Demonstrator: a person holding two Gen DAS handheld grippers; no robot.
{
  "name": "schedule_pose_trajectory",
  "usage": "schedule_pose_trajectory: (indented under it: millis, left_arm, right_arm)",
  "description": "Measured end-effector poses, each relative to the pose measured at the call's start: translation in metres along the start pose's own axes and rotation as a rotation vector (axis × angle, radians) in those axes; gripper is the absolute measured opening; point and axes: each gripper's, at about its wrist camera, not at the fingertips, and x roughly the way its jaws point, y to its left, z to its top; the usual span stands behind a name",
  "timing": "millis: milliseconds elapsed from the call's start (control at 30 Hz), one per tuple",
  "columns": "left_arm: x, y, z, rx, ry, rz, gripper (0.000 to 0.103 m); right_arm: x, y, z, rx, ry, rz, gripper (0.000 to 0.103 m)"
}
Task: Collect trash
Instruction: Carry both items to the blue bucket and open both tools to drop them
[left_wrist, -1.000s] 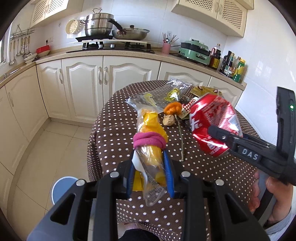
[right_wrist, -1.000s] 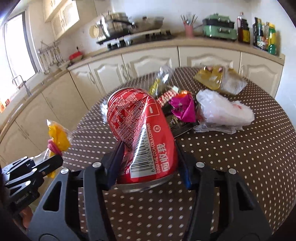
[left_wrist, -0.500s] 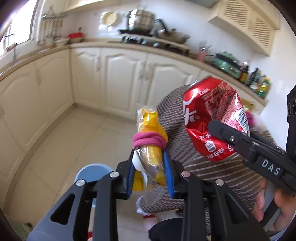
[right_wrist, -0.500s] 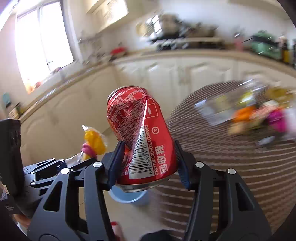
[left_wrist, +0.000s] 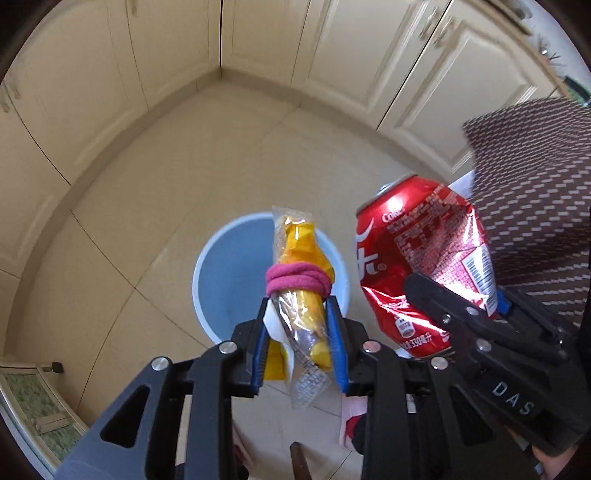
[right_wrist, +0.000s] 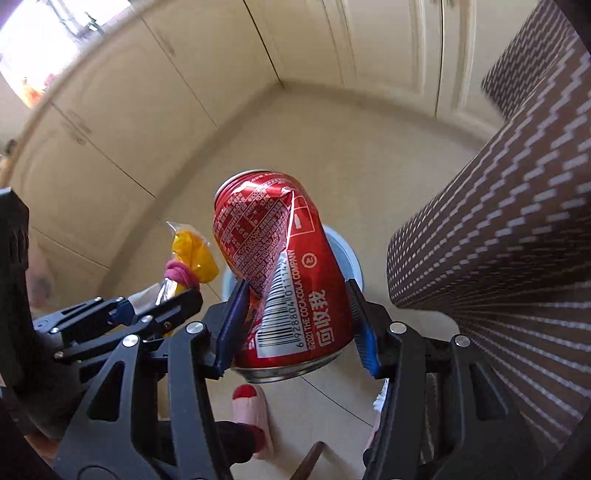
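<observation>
My left gripper (left_wrist: 300, 345) pinching yellow wrapper (left_wrist: 301, 273) bound with pink band (left_wrist: 297, 282); right gripper (right_wrist: 297, 325) clamped on dented red can (right_wrist: 280, 273). I hold both above blue bin (left_wrist: 221, 273) on floor (left_wrist: 166, 166) for drop. Bin interior looks bare, partly hidden. Table (right_wrist: 498, 258) edge at right.

Floor: beige tiles (left_wrist: 122, 229) with thin dark grout lines | Cabinets: cream panelled doors (left_wrist: 369, 62) met in a corner behind | Table: brown cloth with white dots (right_wrist: 509, 280) hung at right | Foot: pink slipper with red toe (right_wrist: 251, 410) on tiles | Lower left: green-patterned surface (left_wrist: 26, 398), edge only
</observation>
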Motion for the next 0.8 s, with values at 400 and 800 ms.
schedule_pose_trajectory:
  millis: [400,800]
  left_arm:
    - [0.121,0.056,0.010,-0.157,0.225,-0.013,0.060]
    - [0.131,0.113,-0.011,-0.278,0.294,0.126,0.065]
  right_arm:
    - [0.121,-0.017,0.002,0.092,0.186,-0.045,0.052]
    - [0.196,-0.004,-0.008,0.073,0.318,-0.029,0.052]
